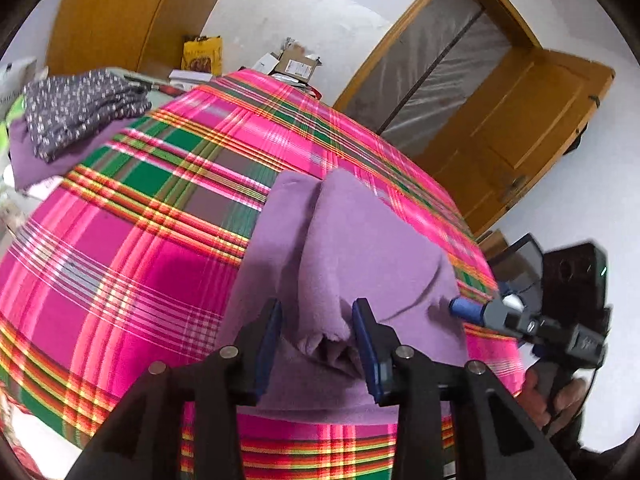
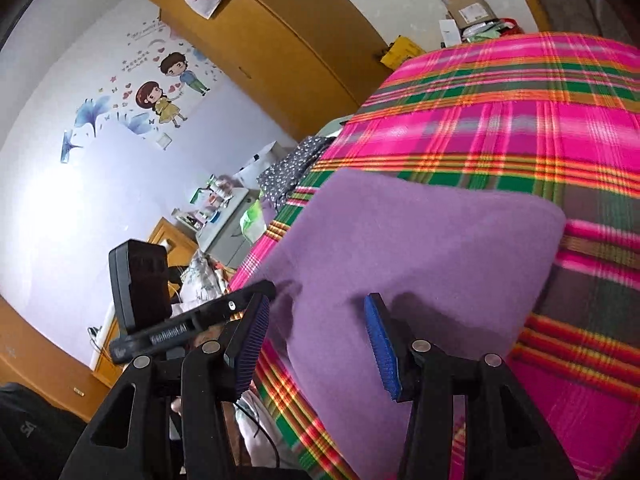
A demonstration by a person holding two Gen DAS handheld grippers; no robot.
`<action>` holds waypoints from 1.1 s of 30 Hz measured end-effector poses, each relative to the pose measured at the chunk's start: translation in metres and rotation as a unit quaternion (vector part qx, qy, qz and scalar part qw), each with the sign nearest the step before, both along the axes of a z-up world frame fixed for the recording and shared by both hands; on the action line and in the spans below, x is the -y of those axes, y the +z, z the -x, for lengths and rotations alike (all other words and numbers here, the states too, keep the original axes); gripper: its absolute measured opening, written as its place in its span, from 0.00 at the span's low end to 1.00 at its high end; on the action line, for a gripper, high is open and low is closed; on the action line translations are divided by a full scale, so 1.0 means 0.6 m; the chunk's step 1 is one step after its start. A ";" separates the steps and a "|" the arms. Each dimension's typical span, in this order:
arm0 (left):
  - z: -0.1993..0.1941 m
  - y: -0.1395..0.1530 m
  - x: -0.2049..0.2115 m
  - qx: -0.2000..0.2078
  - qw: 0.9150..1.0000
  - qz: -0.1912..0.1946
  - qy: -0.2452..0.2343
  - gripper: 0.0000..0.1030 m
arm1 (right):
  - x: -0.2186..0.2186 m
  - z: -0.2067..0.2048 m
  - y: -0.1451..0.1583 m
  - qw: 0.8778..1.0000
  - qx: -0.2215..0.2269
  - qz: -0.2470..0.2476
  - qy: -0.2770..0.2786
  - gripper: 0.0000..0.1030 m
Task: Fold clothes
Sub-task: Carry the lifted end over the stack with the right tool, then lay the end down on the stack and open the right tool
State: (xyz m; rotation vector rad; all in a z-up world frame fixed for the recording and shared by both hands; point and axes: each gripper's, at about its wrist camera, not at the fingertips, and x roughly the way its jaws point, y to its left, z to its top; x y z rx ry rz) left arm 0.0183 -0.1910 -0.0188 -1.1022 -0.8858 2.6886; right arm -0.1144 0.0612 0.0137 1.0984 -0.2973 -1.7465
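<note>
Where plaid bedspread (image 1: 120, 240) fills mid-frame: one purple garment (image 1: 352, 248), lower centre, bunched fold between left gripper (image 1: 316, 336) jaws, pads not pressing. Right gripper (image 2: 316, 344) spread wide, nothing gripped. Upper left, one second purple piece (image 1: 24, 160) under one dotted grey garment (image 1: 80, 108).

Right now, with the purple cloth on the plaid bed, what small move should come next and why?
Probably close the left gripper on the raised ridge of the purple cloth. Its fingers stand open on either side of that bunched fold without pinching it. The right gripper is also open, hovering over the flat part of the cloth, so nothing is held yet and no fold can start.
</note>
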 end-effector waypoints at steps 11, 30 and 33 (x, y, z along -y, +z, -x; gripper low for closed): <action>-0.012 -0.059 0.039 0.027 0.998 -0.061 0.006 0.14 | -0.050 0.006 -0.024 0.999 0.021 0.010 -0.030 0.50; 0.148 0.020 0.022 0.010 0.993 0.052 -0.107 0.39 | -0.080 -0.003 -0.030 0.999 0.013 0.016 -0.043 0.50; 0.178 0.009 0.024 0.021 0.992 0.035 -0.120 0.37 | -0.083 -0.002 -0.034 0.999 0.015 0.015 -0.047 0.50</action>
